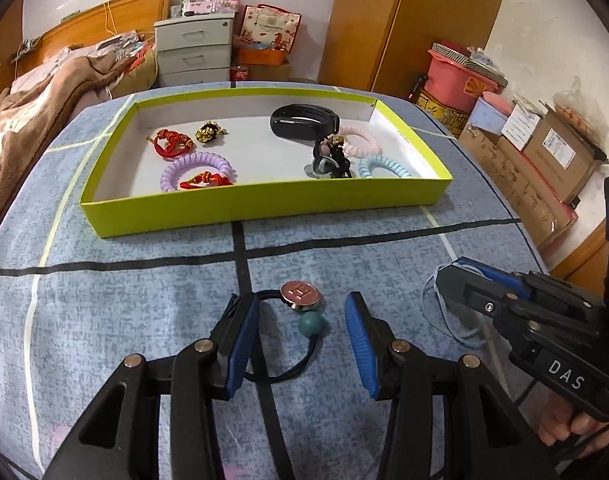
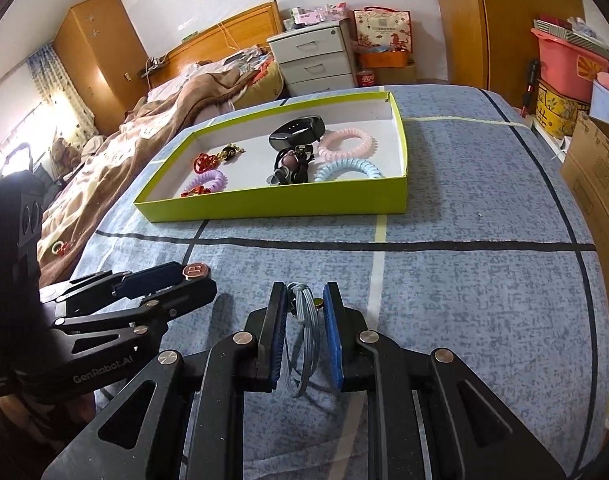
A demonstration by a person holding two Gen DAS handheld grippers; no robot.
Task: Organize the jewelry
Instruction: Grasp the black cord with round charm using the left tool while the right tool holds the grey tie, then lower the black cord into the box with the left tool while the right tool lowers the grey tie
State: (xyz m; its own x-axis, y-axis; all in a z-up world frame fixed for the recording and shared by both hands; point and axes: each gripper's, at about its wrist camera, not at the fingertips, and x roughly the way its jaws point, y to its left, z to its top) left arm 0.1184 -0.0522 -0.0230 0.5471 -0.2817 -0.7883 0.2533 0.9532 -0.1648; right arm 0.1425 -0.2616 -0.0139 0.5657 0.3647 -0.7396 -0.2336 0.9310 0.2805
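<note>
The left gripper (image 1: 302,312) hovered low over the blue-grey bedspread (image 1: 144,280), its blue-padded jaws standing wide apart. Between them lay a dark hair tie (image 1: 304,320): a thin black elastic loop carrying a round pink disc marked with an H and, just nearer, a dull teal bead. The disc and bead sat in the gap, slightly toward the far end of the jaws, touching neither pad; the loop ran under the left pad and curved back toward the camera.

To the right, the right gripper (image 2: 303,300) had its jaws drawn close together around a pale blue-grey hair band (image 2: 304,336), a bundle of thin cord loops standing on edge between the pads. Whether the pads actually pinched the cord could not be told; a narrow gap showed on each side of it in the right wrist view. In the left wrist view the loose loops trailed onto the bedspread below the jaws.

Farther off, a shallow yellow-green tray (image 1: 264,204) rested on the bedspread, well apart from both grippers. It held a lilac coil band (image 1: 196,164), red knotted cords (image 1: 170,142), a black wristband (image 1: 304,122), a pink coil band (image 1: 360,140) and a light blue coil band (image 1: 384,166).
</note>
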